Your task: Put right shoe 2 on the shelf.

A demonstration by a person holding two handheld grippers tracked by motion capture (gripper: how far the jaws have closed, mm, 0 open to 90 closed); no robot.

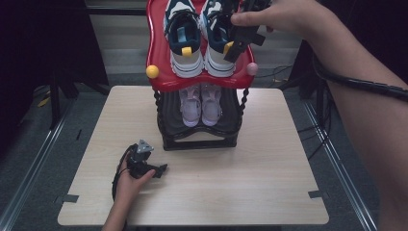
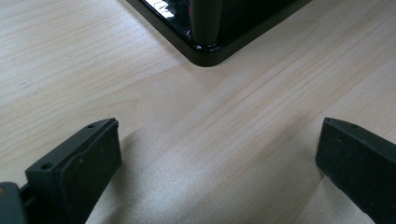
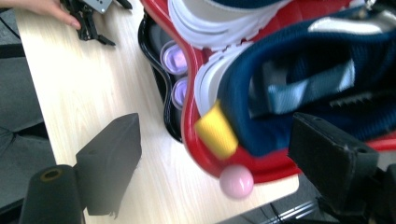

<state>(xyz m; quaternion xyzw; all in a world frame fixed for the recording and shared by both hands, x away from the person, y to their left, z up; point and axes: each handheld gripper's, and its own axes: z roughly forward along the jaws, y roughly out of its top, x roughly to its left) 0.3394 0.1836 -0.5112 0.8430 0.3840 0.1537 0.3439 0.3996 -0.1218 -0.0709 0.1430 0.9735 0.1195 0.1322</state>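
Table (image 1: 269,192): carries the two-tier shoe rack; left gripper rests on it.
Rack top tray (image 1: 166,83): red, under the right gripper.
Navy sneaker (image 1: 217,45): on the tray, heel just below the right gripper (image 1: 235,47), jaws released, spread, nothing clamped.
Left gripper (image 1: 159,171): released, jaws wide, just before the rack's black base (image 2: 205,51).

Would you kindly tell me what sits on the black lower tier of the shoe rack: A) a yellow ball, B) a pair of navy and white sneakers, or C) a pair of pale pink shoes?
C: the pair of pale pink shoes stands on the black lower tier, under the red top tray.
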